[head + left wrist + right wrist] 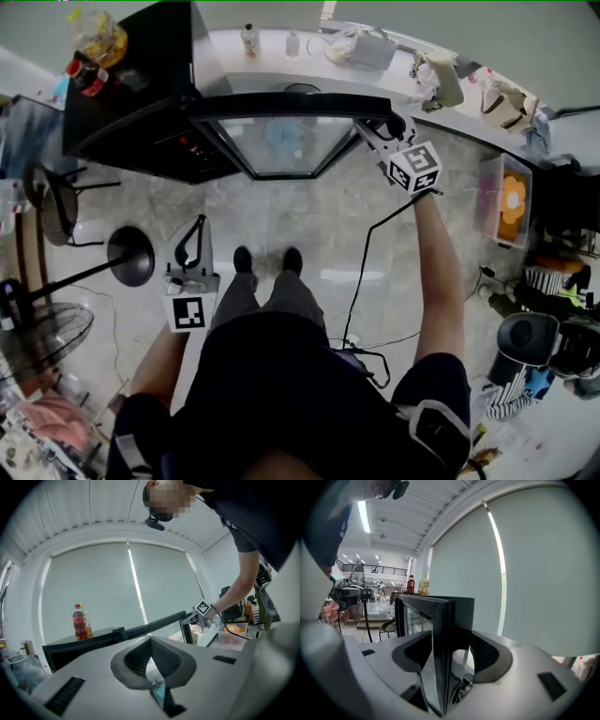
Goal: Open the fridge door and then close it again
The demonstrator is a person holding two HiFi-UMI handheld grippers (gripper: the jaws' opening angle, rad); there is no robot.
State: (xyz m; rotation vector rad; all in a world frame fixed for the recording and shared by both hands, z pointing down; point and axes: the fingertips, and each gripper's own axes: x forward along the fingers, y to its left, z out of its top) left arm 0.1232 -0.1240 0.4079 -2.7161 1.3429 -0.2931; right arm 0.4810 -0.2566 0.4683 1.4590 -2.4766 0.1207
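Note:
The black fridge stands at the upper left of the head view, its glass door swung out to the right. My right gripper is at the door's free edge, arm stretched forward. In the right gripper view the door's black frame stands upright between the two pads, and my right gripper is shut on it. My left gripper hangs low by my left leg, shut with nothing in it. The left gripper view shows the door and the right gripper from the side.
Drink bottles stand on the fridge top. A fan's stand and a chair are at the left. A curved counter with bags runs behind. A clear bin sits on the right; a cable hangs from my right hand.

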